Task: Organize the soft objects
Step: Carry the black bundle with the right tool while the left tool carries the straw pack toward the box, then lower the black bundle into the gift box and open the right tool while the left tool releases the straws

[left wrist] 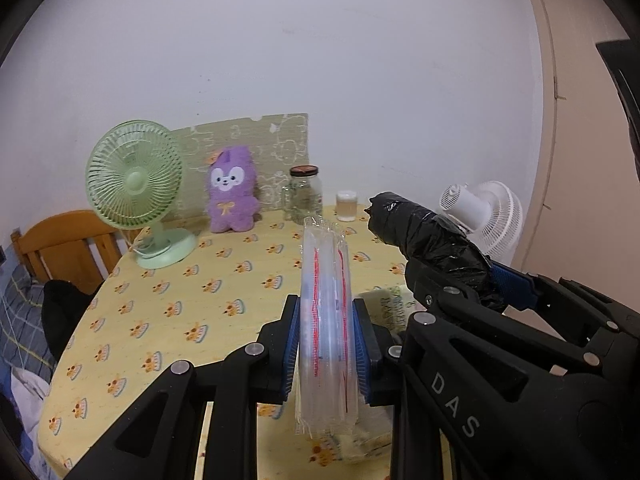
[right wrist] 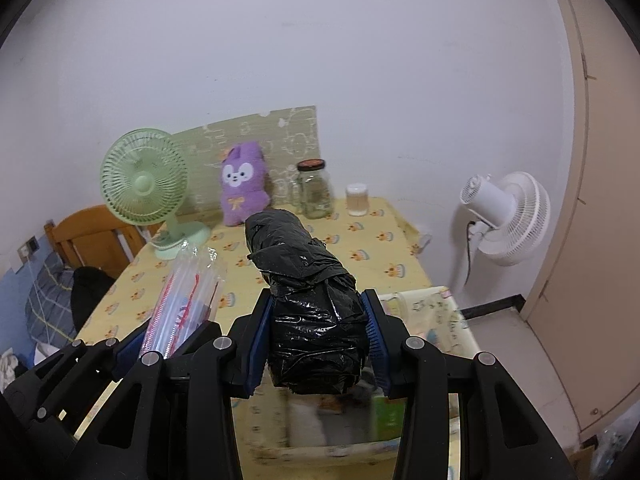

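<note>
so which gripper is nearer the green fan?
Left. The left gripper, holding the clear packet, sits on the green fan's side; the right gripper, holding the black bundle, is farther over.

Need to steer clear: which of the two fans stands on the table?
The green fan, at the table's back left beside the purple plush; the white fan stands off it.

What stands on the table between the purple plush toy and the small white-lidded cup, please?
A glass jar with a dark lid stands between the purple plush toy and the white-lidded cup; both wrist views show it.
</note>
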